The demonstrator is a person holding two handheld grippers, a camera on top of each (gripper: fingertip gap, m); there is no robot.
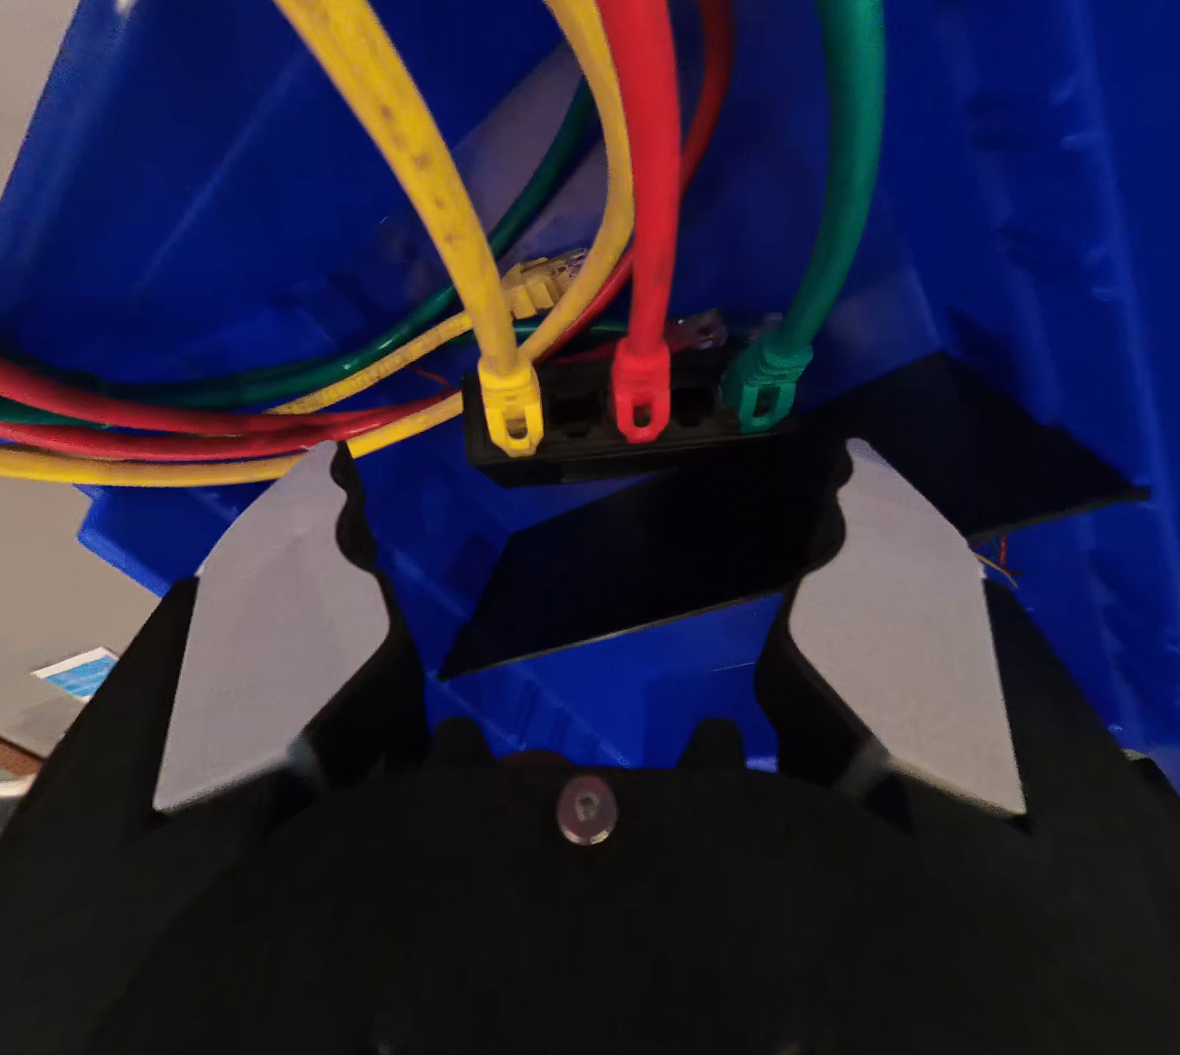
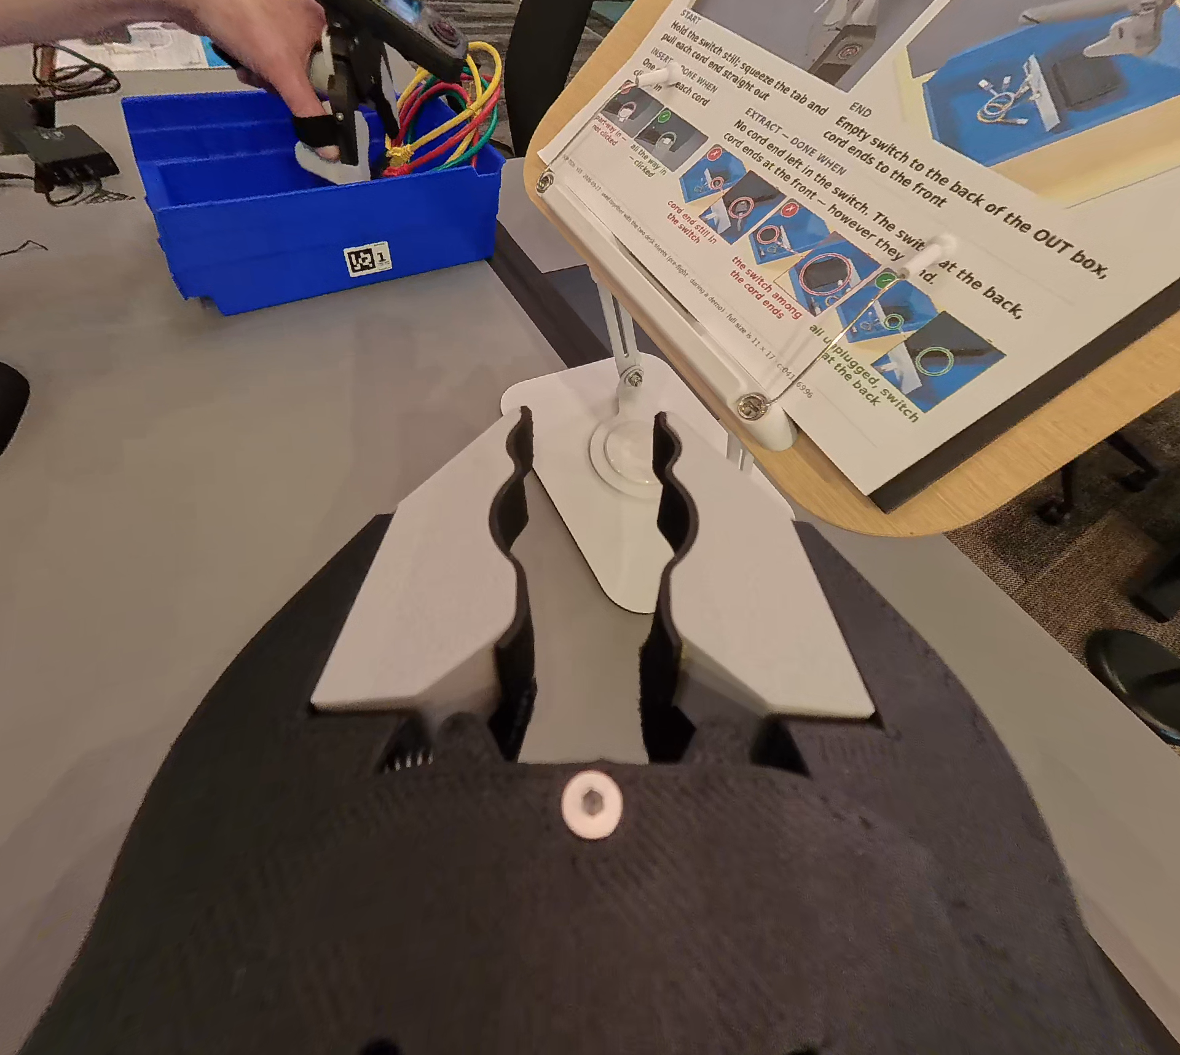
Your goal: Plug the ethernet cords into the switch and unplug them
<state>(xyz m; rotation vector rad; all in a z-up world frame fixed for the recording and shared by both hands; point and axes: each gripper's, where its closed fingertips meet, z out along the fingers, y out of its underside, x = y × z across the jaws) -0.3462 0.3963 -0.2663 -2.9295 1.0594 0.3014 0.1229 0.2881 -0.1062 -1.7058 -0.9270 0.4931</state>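
In the left wrist view a black switch [image 1: 638,526] lies inside a blue bin [image 1: 191,181]. A yellow cord [image 1: 511,405], a red cord [image 1: 638,392] and a green cord [image 1: 763,389] are plugged into its port row, with empty ports between them. A loose yellow plug [image 1: 539,286] lies behind. My left gripper [image 1: 590,468] is open, its fingers on either side of the switch body, just short of the ports. In the right wrist view my right gripper [image 2: 590,430] is open and empty above the grey table [image 2: 223,449], far from the bin [image 2: 306,232].
A tilted wooden board with an instruction sheet [image 2: 894,162] stands on a white base [image 2: 574,398] just ahead of my right gripper. A person's hand [image 2: 242,21] holds the left gripper in the bin. A small black device [image 2: 70,159] sits at the table's far left. The gap from one gripper's tips to the other's is roughly 50 cm. My left gripper is the nearer one to the loose yellow plug [image 1: 539,286]: about 6 cm, against 50 cm.
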